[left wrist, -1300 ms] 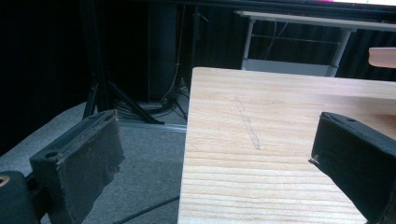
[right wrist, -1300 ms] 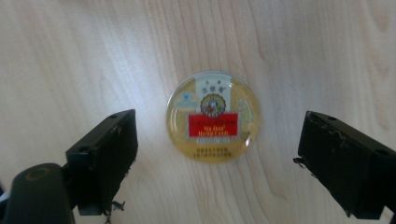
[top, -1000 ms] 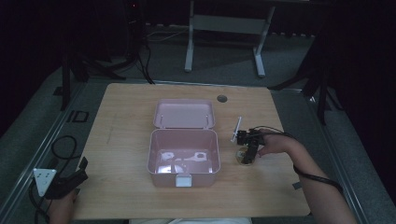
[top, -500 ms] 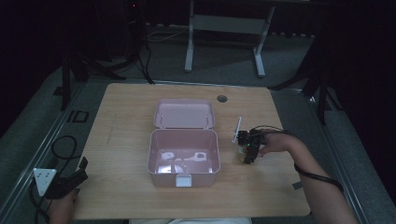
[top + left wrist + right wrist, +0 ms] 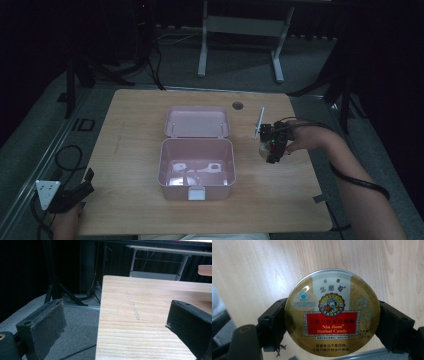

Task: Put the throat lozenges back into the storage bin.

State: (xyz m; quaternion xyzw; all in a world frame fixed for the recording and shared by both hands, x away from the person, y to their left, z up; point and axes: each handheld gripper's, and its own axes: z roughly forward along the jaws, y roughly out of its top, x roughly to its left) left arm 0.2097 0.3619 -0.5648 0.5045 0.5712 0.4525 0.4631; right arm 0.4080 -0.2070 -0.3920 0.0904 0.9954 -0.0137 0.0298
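A round gold candy tin (image 5: 332,312) labelled "Nin Jiom Herbal Candy" sits between the jaws of my right gripper (image 5: 332,322), which press on its two sides. In the high view that right gripper (image 5: 272,145) hovers over the table just right of the pink box (image 5: 196,187), with the candy tin (image 5: 263,150) at its tip. The box stands open, its lid (image 5: 197,121) laid back, and pale items (image 5: 195,170) lie inside. My left gripper (image 5: 80,187) rests off the table's front left corner, jaws wide apart; in the left gripper view nothing lies between its fingers (image 5: 43,325).
A thin white stick-like object (image 5: 259,121) lies on the wooden table (image 5: 130,130) beside the right gripper. A round cable hole (image 5: 237,105) sits near the far edge. Stands and a desk frame (image 5: 240,25) occupy the dark floor beyond.
The right gripper with the tin has barely shifted beside the box. The left gripper has not moved.
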